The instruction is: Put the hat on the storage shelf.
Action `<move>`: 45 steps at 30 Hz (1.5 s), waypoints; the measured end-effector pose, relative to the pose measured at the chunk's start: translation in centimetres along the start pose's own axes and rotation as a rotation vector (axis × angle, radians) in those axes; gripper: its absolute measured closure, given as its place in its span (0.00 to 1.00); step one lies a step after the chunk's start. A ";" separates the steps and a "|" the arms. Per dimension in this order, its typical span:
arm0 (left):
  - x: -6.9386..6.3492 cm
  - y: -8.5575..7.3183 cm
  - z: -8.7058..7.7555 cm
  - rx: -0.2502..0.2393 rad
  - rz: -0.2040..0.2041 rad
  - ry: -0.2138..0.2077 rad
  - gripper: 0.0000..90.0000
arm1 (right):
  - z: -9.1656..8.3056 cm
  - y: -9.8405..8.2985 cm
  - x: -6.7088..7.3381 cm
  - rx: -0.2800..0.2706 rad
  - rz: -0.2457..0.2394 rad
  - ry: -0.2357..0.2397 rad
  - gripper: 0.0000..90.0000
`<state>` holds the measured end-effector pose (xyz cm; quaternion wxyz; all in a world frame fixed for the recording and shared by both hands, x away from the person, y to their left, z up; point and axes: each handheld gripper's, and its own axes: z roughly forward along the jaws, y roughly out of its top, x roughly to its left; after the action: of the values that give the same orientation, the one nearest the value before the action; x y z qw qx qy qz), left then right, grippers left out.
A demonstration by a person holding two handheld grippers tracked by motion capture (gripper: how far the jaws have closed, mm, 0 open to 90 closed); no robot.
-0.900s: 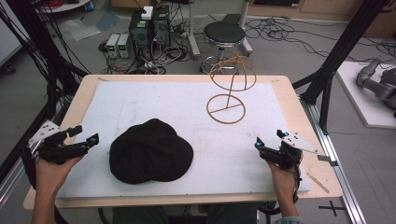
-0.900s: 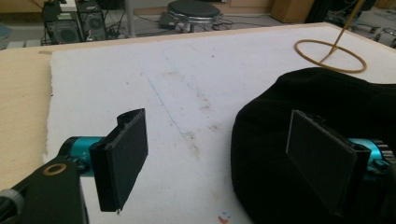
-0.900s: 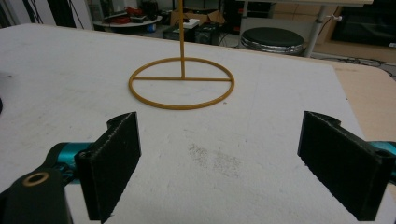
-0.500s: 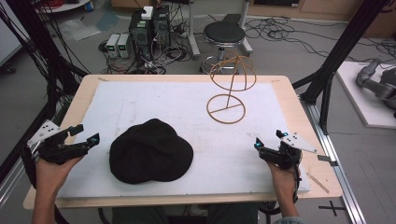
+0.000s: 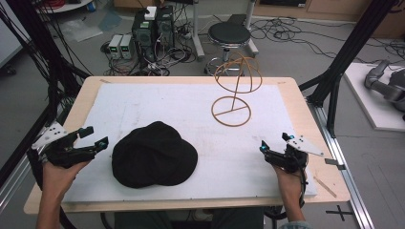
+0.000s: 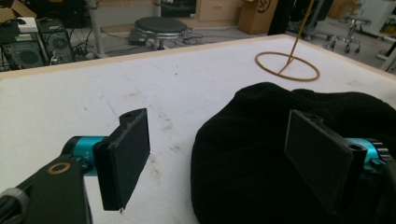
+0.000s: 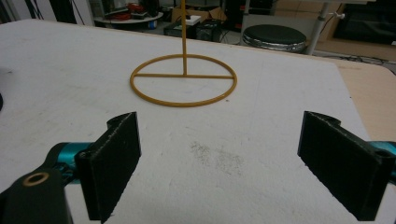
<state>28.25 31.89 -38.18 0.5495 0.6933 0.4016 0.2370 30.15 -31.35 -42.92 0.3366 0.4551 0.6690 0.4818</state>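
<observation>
Both sets of jaws wide, nothing held. Left gripper (image 5: 90,139) just beside black hat (image 5: 154,153), right gripper (image 5: 274,147) well apart, facing wire hat stand (image 5: 232,93). Hat flat on white mat (image 5: 167,105) (untouched, by the look); pickup & hanging left. High view gives stand's dome top; right gripper view cuts it, base ring + stem only.

Left gripper (image 5: 90,137) and right gripper (image 5: 273,143): each is a black handheld body carrying two flat, rectangular black jaws with matte pads (image 6: 128,154), mounted on teal cylindrical fittings (image 7: 63,154). A grey three-cornered plate (image 5: 49,134) sits atop each unit, a brass-coloured ring (image 6: 59,168) marks the black housing near the jaw base, and a black cable (image 5: 302,188) trails along the right forearm. The forearms are bare, with a blue-grey cuff (image 5: 293,225) at the bottom edge.
</observation>
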 end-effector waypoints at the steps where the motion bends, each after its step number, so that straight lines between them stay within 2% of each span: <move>1: -0.1 0.0 0.1 -0.002 -0.005 -0.013 0.25 | 0.0 0.0 0.0 0.000 -0.004 -0.001 0.14; 12: -1.7 0.3 1.8 -0.018 0.003 -0.101 0.25 | -0.1 0.0 0.0 0.000 -0.008 -0.001 0.14; 16: -2.2 0.1 2.5 -0.022 -0.006 -0.136 0.25 | -0.2 -0.1 -0.1 -0.002 -0.006 -0.004 0.14; 24: -3.4 -0.1 3.9 -0.006 0.014 -0.187 0.25 | -0.2 -0.1 -0.1 0.000 -0.002 -0.004 0.14; 32: -4.3 -0.7 5.2 0.045 0.044 -0.220 0.27 | -0.2 -0.1 -0.1 0.004 -0.006 -0.002 0.14; 38: -4.8 -1.1 5.9 0.071 0.055 -0.228 0.37 | -0.2 -0.1 -0.1 0.004 -0.003 -0.003 0.14; 45: -4.8 -1.3 6.0 0.100 0.050 -0.222 0.58 | -0.2 -0.1 -0.2 0.000 -0.006 -0.004 0.14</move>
<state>29.74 24.59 -40.61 0.5491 0.7516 0.3323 0.1522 29.98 -31.60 -42.94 0.3394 0.4538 0.6697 0.4799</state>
